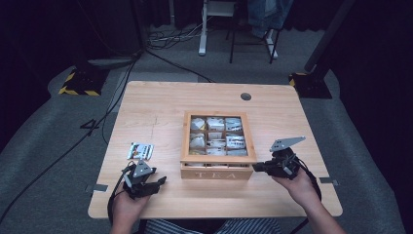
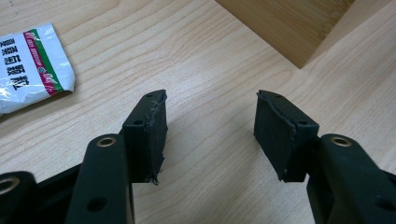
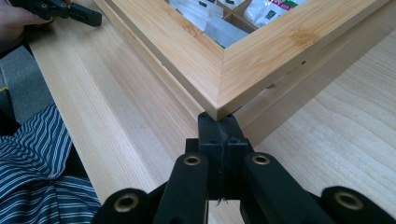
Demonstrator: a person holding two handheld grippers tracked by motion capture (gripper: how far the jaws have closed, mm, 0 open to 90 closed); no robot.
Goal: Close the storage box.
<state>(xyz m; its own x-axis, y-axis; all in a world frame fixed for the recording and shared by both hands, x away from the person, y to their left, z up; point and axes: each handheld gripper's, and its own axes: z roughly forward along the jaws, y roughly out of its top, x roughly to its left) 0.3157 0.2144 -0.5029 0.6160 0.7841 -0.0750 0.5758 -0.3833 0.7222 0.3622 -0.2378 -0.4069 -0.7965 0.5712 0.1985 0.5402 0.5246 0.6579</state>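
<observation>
A wooden tea box (image 1: 216,173) with a glass-paned lid stands mid-table, with several sachets in its compartments. My right gripper (image 1: 255,166) is shut with nothing between its jaws. In the right gripper view its tips (image 3: 218,123) sit right at the underside of the near corner of the lid's frame (image 3: 261,60). My left gripper (image 1: 160,183) rests low over the table to the left of the box, open and with nothing in it (image 2: 210,105). A white sachet (image 1: 140,150) lies flat on the table beyond it; in the left gripper view the sachet (image 2: 28,65) is at the upper left.
The table (image 1: 160,112) has a round cable hole (image 1: 246,96) at the back right. A corner of the box (image 2: 289,28) shows ahead of the left jaws. The person's striped clothing (image 3: 42,163) is at the table's near edge.
</observation>
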